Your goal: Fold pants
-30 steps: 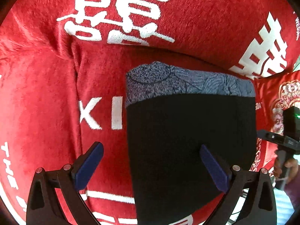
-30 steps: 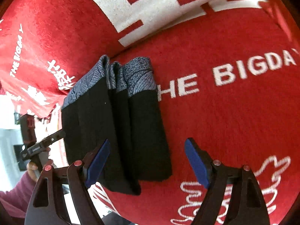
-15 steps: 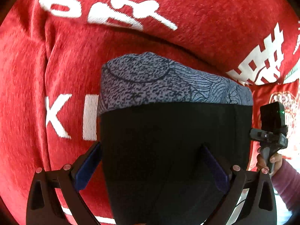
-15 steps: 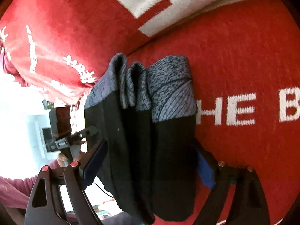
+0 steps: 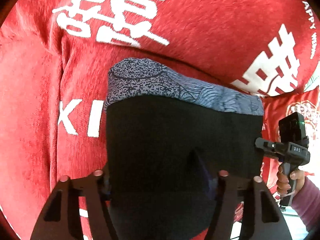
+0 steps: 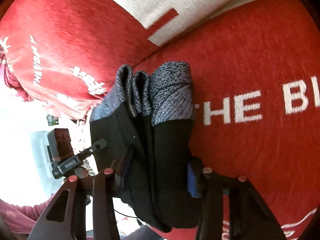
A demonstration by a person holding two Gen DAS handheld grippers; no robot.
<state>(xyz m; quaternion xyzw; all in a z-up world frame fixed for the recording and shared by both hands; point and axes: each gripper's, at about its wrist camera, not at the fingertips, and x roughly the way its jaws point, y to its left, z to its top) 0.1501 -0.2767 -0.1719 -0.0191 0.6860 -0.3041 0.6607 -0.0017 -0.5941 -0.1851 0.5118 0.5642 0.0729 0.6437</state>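
Note:
The folded pants (image 5: 180, 136) are black with a grey patterned waistband and lie on the red cover. In the left wrist view my left gripper (image 5: 158, 180) straddles their near end; its jaws are closing and the cloth puckers between them. In the right wrist view the pants (image 6: 166, 140) appear as a stack of several layers seen edge-on. My right gripper (image 6: 156, 178) is closing on that stack, its blue pad (image 6: 192, 180) pressed into the right side. Each gripper also appears in the other's view: right gripper (image 5: 288, 150), left gripper (image 6: 68, 160).
A red plush cover (image 5: 30, 120) with white lettering drapes the seat and backrest (image 6: 260, 60). A hand (image 5: 286, 180) in a pink sleeve holds the right gripper's handle at the seat's edge. Bright floor shows beyond that edge (image 6: 24, 140).
Both grippers have closed from wide open onto the folded pants. The cloth now bunches between the left jaws, and the right jaws squeeze the layered stack.

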